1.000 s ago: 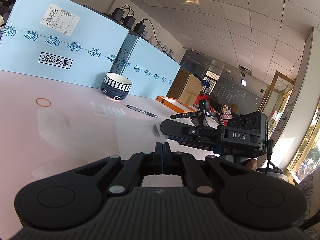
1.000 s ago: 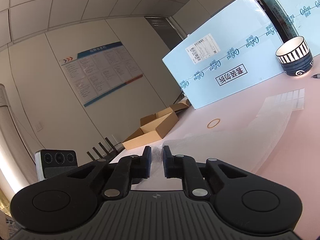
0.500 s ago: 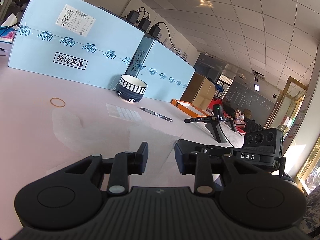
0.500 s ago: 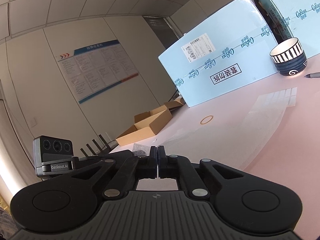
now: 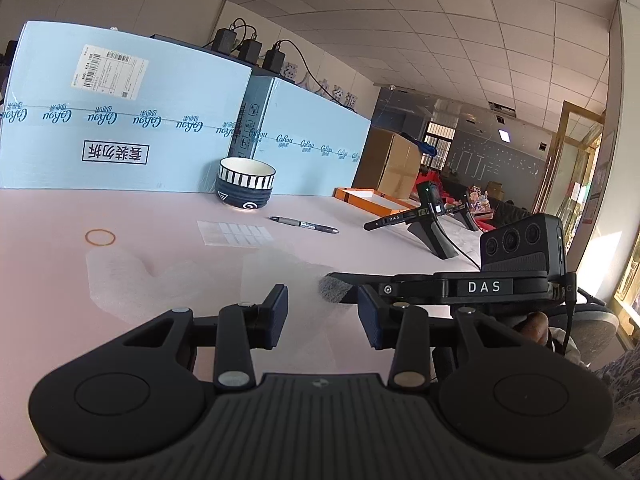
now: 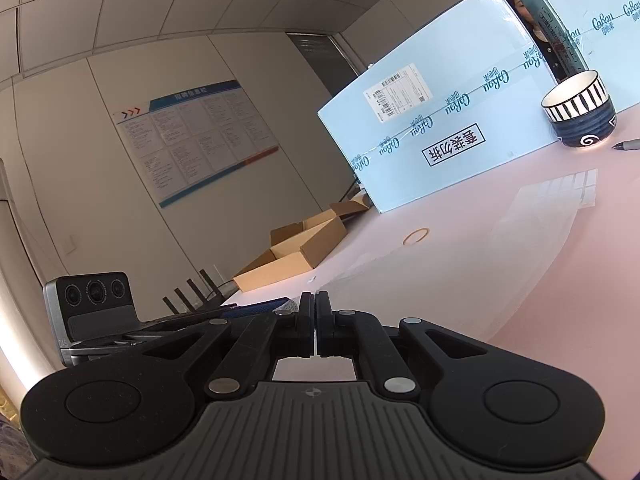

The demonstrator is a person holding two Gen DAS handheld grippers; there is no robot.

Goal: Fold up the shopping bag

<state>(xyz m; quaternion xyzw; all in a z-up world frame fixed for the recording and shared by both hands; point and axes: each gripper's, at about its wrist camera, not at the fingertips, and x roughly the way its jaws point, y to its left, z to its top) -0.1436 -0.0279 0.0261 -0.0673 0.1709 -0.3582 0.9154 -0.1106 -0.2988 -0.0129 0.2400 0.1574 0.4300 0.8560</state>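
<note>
While the translucent shopping bag (image 5: 200, 276) lies flat on the pink table (image 5: 60, 208) across the middle of the left wrist view, the left gripper (image 5: 322, 314) at lower centre stands with its fingers apart over the bag's near edge, the film showing in the gap with neither pad pressing it. At lower centre of the right wrist view, the right gripper (image 6: 315, 330) has its fingers together, seemingly nipping the bag's near edge, and the film spreads away to the upper right.
</note>
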